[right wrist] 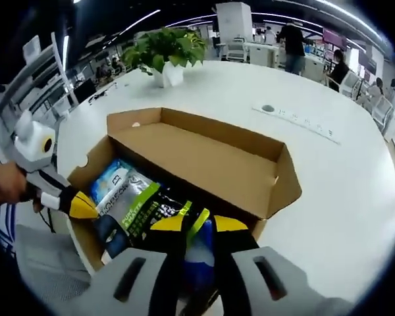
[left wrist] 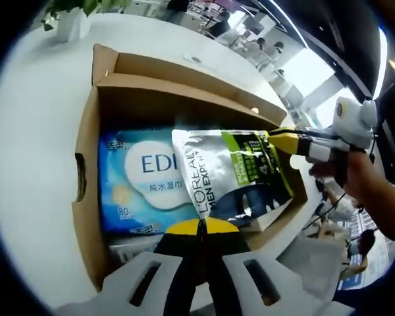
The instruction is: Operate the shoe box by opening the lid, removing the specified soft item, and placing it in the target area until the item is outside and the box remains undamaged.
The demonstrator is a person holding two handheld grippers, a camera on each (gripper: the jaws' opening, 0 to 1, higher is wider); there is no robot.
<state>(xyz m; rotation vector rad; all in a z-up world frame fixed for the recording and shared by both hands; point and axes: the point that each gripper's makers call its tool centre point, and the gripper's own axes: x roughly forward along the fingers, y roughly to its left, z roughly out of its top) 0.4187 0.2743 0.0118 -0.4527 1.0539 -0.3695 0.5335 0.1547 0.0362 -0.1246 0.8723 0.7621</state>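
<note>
An open brown cardboard shoe box [left wrist: 85, 164] [right wrist: 204, 155] lies on the white table, its lid [right wrist: 280, 178] folded back. Inside, a silver and green L'Oreal pouch [left wrist: 234, 174] [right wrist: 141, 207] rests tilted on a blue wet-wipes pack [left wrist: 141, 178] [right wrist: 112, 178]. My left gripper [left wrist: 201, 225] is shut at the pouch's near edge; in the right gripper view it [right wrist: 85, 206] reaches in from the left. My right gripper [right wrist: 199, 227] is closed on the pouch's opposite corner, with a green and blue strip between its jaws. In the left gripper view it [left wrist: 284, 141] comes in from the right, held by a hand.
A potted plant [right wrist: 166, 52] stands on the white table [right wrist: 329, 178] beyond the box. A socket strip [right wrist: 296, 120] is set into the tabletop. People and desks are in the background. A grey chair seat [right wrist: 46, 263] is beside the table edge.
</note>
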